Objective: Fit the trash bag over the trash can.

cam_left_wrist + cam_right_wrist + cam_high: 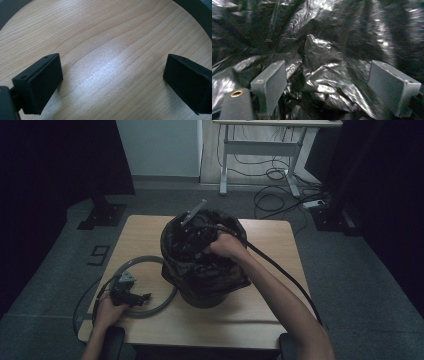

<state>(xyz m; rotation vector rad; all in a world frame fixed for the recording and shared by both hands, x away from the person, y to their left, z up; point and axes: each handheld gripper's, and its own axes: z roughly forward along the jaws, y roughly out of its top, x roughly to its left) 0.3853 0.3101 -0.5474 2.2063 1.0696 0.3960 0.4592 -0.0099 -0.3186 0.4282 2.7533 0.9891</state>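
Table: a light wooden table (260, 315) with a square top stands on a grey floor. Everything else sits on it.

Bin: a round dark bin (202, 297) stands upright near the middle of the table.

Bag: a shiny black plastic bag (200, 270) lines the bin and folds over its rim. In the right gripper view the bag (322, 62) is all crumpled and wrinkly.

Ring: a big grey plastic ring (165, 300) lies flat on the table, just left of the bin. In the left gripper view its dark curve (197, 15) bends across the top corners.

Right gripper: the right gripper (197, 232) is down inside the top of the bag, held by the person's right hand (227, 245). Up close, the right gripper (327, 85) has its two jaws spread wide apart, with crumpled bag between them. The jaws squeeze nothing.

Left gripper: the left gripper (131, 295) rests low on the table inside the ring, held by the person's left hand (107, 312). Up close, the left gripper (112, 82) has its jaws wide apart, with bare wood between them.
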